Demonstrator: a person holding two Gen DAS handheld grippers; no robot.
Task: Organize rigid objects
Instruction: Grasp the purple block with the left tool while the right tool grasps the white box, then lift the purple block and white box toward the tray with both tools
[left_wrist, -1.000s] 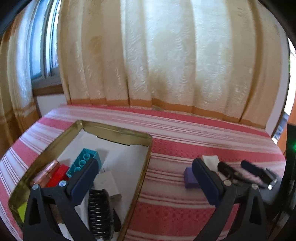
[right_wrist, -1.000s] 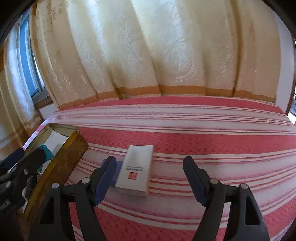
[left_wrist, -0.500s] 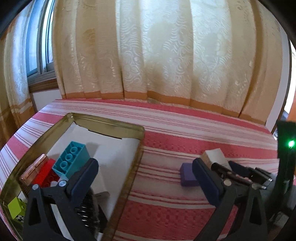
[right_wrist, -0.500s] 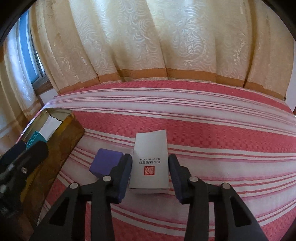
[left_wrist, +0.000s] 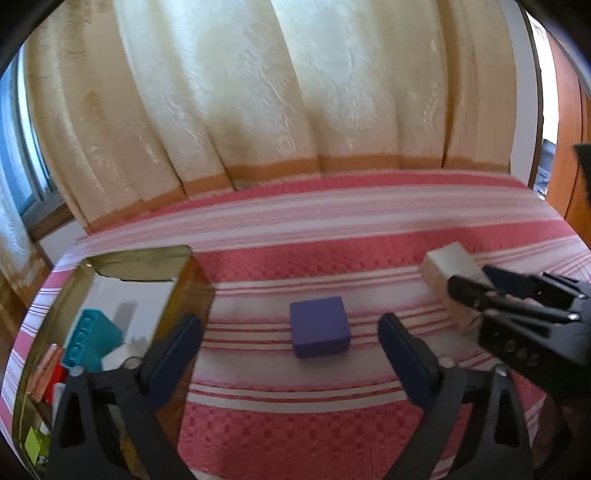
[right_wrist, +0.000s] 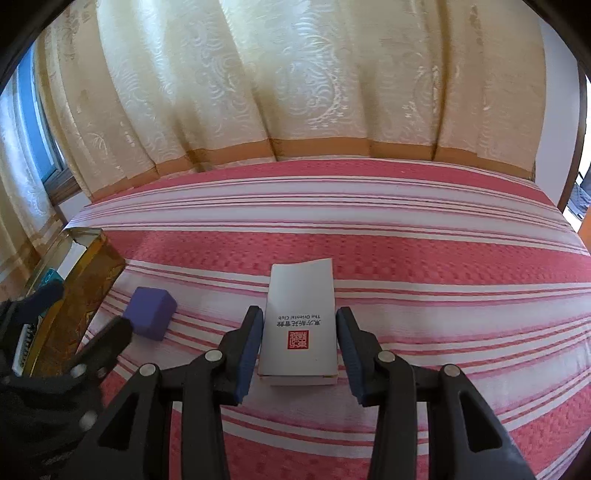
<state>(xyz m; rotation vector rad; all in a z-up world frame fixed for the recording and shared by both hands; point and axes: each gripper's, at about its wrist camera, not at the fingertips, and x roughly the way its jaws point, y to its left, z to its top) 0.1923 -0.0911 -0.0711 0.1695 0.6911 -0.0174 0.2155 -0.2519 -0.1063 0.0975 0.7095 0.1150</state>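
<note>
Between the right gripper's (right_wrist: 299, 350) pads sits a white card box (right_wrist: 300, 325), clamped at its long sides, flat on the striped bedcover (right_wrist: 406, 258), probably ready for lifting. Left of it, the left gripper (left_wrist: 290, 345) stands wide apart, its jaws having just been closing, framing a purple block (left_wrist: 319, 326) without touching. Further left, a gold tin tray (left_wrist: 192, 280) holds a teal brick (left_wrist: 92, 339), a red piece and other small items.

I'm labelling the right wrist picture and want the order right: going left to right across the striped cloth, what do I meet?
Gold tin → purple block → white box, which sits between the right gripper fingers.
</note>
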